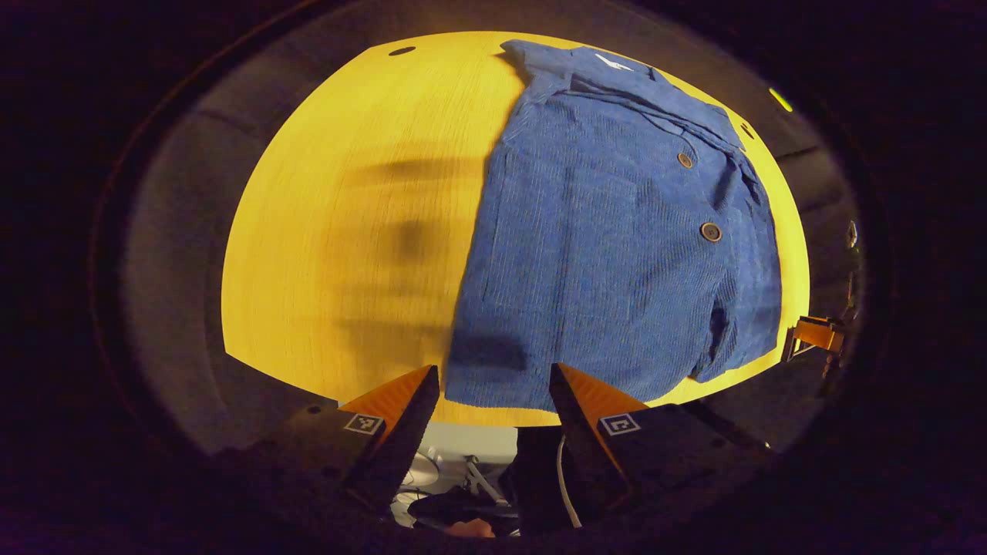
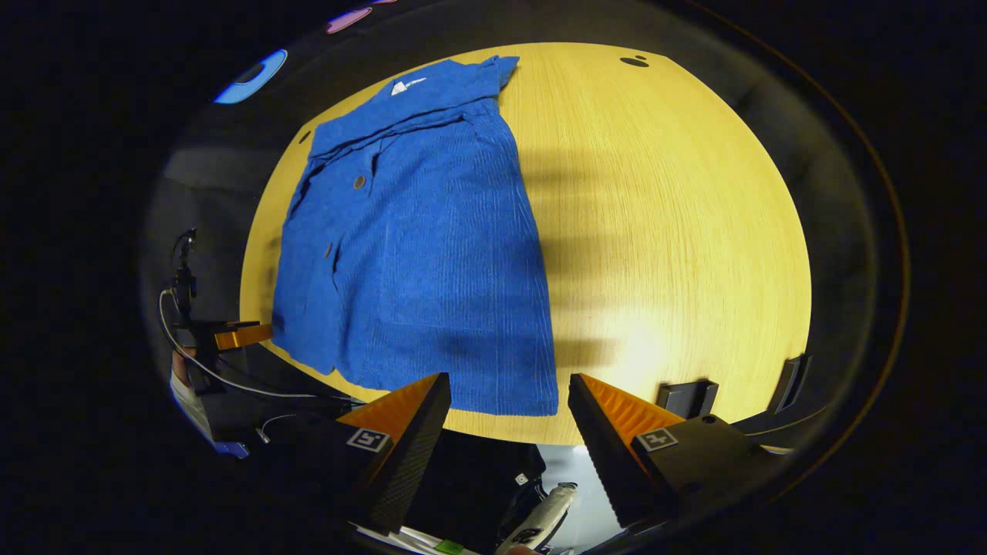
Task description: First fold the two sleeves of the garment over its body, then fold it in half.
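A blue corduroy button-up garment [image 1: 609,231] lies flat on the yellow wooden table [image 1: 347,231], collar at the far end, hem toward me. Its sleeves lie folded in over the body, so it forms a narrow rectangle. My left gripper [image 1: 493,381] hangs open just above the near hem, holding nothing. In the right gripper view the same garment [image 2: 424,254] covers the left half of the table [image 2: 678,231], and my right gripper [image 2: 505,389] hangs open over the near hem corner, also holding nothing. The left gripper [image 2: 239,336] also shows far off at the left edge of that view.
Bare tabletop stretches beside the garment on its open side. Small dark clips [image 2: 686,397] sit on the near table edge. The other gripper [image 1: 817,333] shows at the table's right edge in the left gripper view. Below the table edge lies clutter and cables [image 1: 455,486].
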